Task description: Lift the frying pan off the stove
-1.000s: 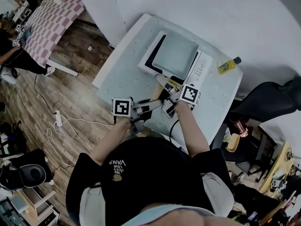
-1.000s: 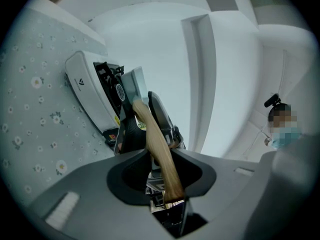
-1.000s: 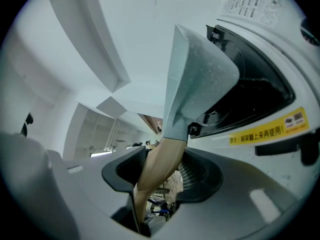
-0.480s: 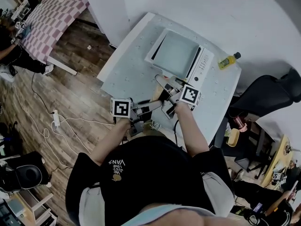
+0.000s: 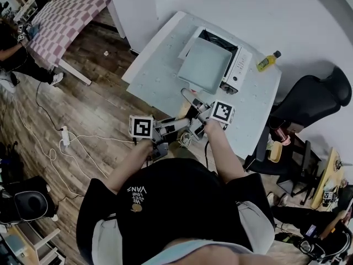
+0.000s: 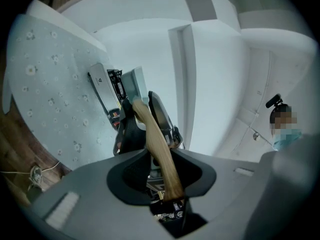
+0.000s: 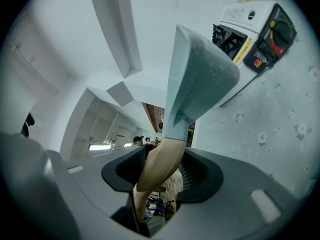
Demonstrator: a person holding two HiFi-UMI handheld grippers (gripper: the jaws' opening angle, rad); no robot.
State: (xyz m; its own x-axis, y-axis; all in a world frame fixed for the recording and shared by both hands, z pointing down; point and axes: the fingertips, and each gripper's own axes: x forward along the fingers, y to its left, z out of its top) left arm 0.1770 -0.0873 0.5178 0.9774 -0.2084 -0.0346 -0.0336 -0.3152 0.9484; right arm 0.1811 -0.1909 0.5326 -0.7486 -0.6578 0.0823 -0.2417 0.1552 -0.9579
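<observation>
**Both claws clamped, arms out front**

My left gripper (image 6: 162, 183) and right gripper (image 7: 159, 170) point level, close together, each with its jaws closed on the wooden handle (image 6: 156, 144). My left forearm (image 5: 128, 167) and right forearm (image 5: 223, 154) reach forward, converging.

1 fry pan (image 5: 205, 65), 1 stove (image 5: 239, 70), 1 yellow btl (image 5: 267, 61).

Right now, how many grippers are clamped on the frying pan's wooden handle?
2. The left gripper holds the light wooden handle at its free end; the right gripper holds it closer to the pale blue square frying pan. Neither is hidden.
</observation>
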